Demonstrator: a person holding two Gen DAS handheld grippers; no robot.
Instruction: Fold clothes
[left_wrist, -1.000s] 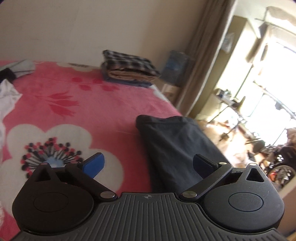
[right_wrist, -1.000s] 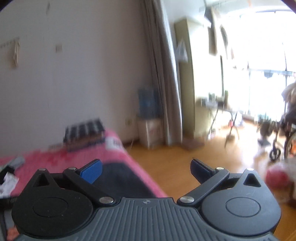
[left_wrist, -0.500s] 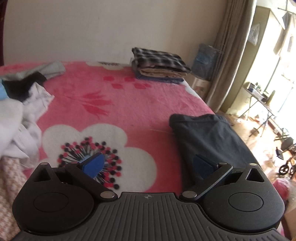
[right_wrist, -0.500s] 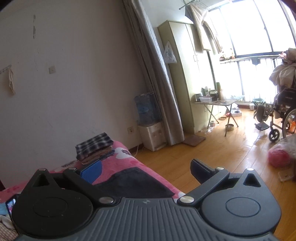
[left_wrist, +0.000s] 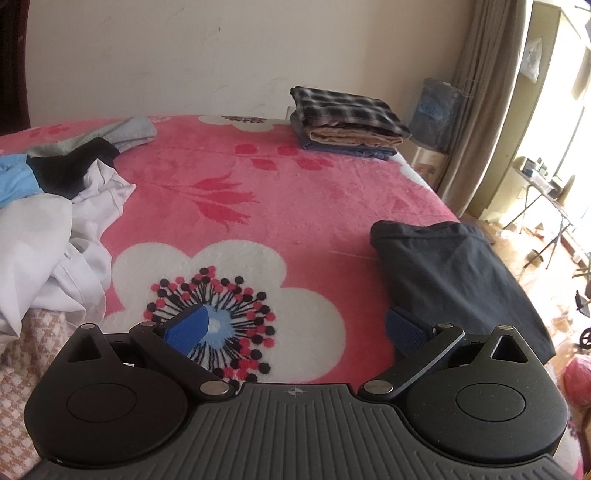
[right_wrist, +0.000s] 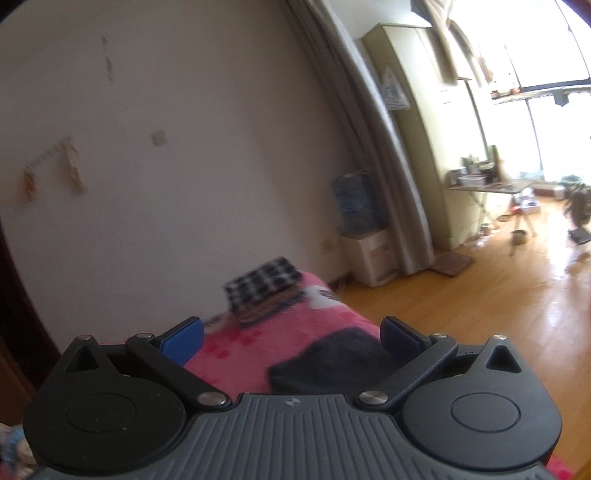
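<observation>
Left wrist view: left gripper (left_wrist: 295, 326) hovers spread wide, empty, above pink floral blanket (left_wrist: 295, 192); folded dark grey garment (left_wrist: 450, 273) lies right of it. Right gripper (right_wrist: 291, 339) likewise released, garment (right_wrist: 332, 362) below.

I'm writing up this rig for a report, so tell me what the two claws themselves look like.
Both look alike. The left claw has a ribbed dark grey body with a small crosshair mark, two round black housings, black link arms with silver pivot pins, and blue ribbed pads. The right claw shows the same build and blue pads. No cables, hands or sleeves are visible.
</observation>
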